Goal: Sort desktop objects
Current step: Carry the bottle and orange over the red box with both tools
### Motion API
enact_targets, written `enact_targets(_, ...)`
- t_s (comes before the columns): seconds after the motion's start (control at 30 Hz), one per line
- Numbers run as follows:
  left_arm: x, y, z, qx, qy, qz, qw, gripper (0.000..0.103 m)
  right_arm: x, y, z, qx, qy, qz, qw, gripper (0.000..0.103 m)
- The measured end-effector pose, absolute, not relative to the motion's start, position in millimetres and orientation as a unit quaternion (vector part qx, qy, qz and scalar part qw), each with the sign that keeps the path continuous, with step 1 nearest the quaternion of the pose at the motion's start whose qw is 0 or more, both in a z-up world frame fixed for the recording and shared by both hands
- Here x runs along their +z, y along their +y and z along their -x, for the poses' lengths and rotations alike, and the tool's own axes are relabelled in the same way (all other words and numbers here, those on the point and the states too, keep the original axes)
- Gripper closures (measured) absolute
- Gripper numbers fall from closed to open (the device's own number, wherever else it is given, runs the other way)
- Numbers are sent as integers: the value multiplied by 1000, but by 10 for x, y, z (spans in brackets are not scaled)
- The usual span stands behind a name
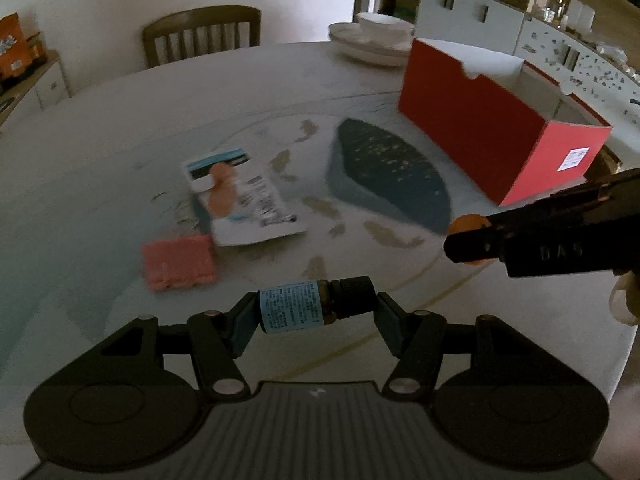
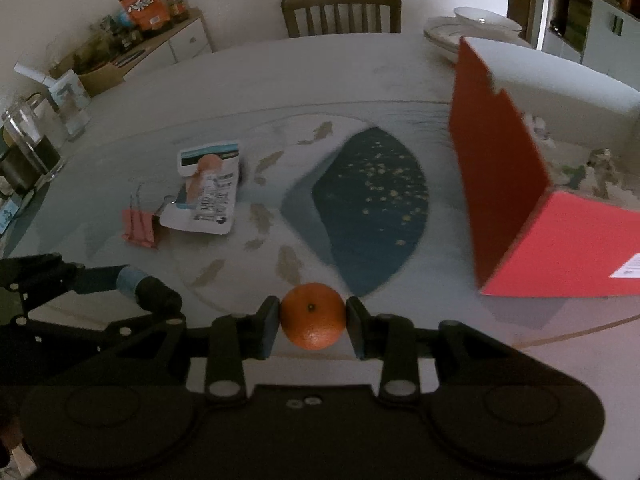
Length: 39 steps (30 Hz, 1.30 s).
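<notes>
My left gripper (image 1: 316,308) is shut on a small brown bottle (image 1: 308,306) with a blue label and black cap, held sideways above the table. My right gripper (image 2: 312,316) is shut on a small orange tangerine (image 2: 313,315). In the left wrist view the right gripper (image 1: 466,240) comes in from the right, the tangerine (image 1: 468,222) peeking out at its tip. The left gripper (image 2: 154,298) with the bottle (image 2: 130,280) appears at the lower left of the right wrist view. An open red box (image 1: 480,136) (image 2: 520,208) stands on the right, with a few items inside. A white packet (image 1: 240,196) (image 2: 208,188) and a pink pack (image 1: 178,262) (image 2: 138,226) lie on the table.
The round table (image 1: 100,140) has a mat with a dark blue patch (image 1: 392,172) in the middle. White bowls and plates (image 1: 376,38) sit at the far edge, a wooden chair (image 1: 202,34) behind. Jars and a glass (image 2: 28,144) crowd the left edge in the right wrist view.
</notes>
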<state>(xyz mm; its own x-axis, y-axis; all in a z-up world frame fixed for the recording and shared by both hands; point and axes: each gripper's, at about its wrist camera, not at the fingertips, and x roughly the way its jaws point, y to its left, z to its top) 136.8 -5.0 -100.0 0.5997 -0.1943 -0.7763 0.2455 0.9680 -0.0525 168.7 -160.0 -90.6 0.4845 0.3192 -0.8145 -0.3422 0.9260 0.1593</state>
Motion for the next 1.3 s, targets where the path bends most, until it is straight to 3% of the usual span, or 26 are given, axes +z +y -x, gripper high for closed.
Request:
enact_targets(0.9,-183,-1489,-1738,-196,362,-48,910,41,-96,-3103,-1844,210,404,4,890,68)
enact_targets(1.3,28,-2158,-2163,-222,338,-89,910,41,-32,-3768,-2208,181,387,0,904,68)
